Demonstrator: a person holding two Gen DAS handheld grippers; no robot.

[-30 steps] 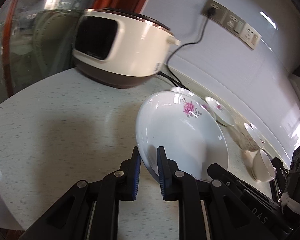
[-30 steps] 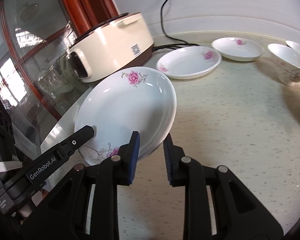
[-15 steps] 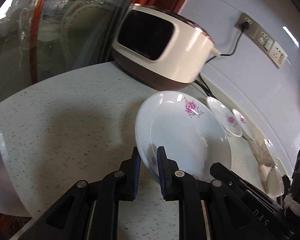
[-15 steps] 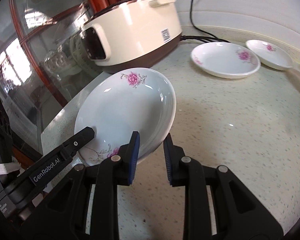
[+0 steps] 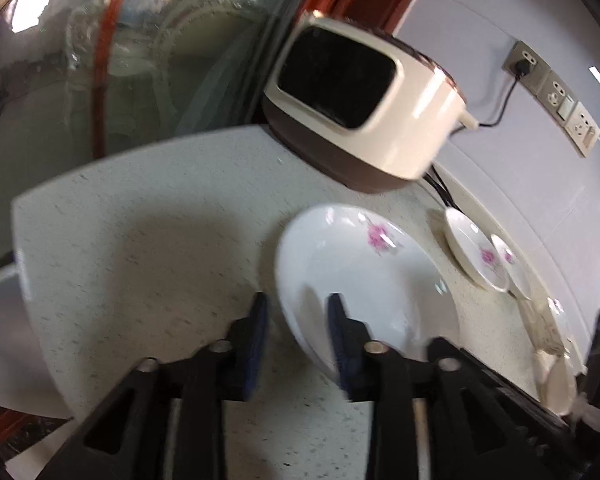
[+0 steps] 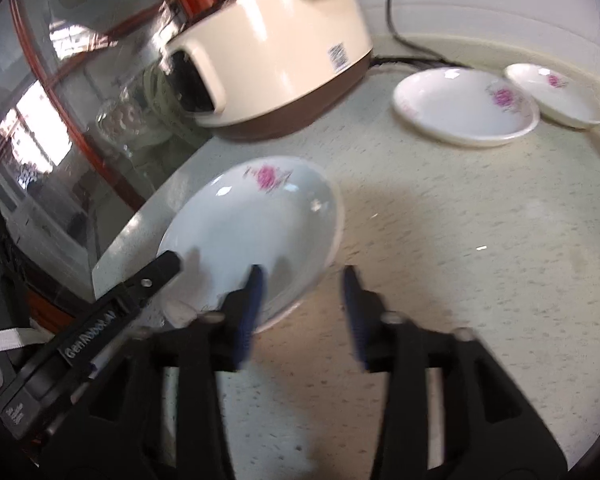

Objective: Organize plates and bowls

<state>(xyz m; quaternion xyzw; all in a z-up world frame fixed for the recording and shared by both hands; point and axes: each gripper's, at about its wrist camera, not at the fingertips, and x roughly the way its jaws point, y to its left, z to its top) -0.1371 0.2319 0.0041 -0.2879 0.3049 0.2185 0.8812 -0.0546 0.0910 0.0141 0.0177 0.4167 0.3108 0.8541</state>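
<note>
A white plate with a pink flower (image 5: 364, 280) lies on the speckled counter near its left corner; it also shows in the right wrist view (image 6: 256, 228). My left gripper (image 5: 298, 322) is open, its jaws straddling the plate's near-left rim. My right gripper (image 6: 302, 304) is open, its jaws straddling the plate's near-right rim. Two more flowered plates (image 6: 466, 106) (image 6: 552, 94) lie further along by the wall.
A cream and brown rice cooker (image 5: 368, 116) stands at the back with its cord running to the wall socket (image 5: 524, 62). A glass cabinet door (image 5: 120, 64) is beyond the counter's edge (image 5: 20, 240). White bowls (image 5: 556, 380) stand at the right.
Both grippers have opened and let go of the plate, which now rests on the counter. Both views have swung further toward the counter's left corner.
</note>
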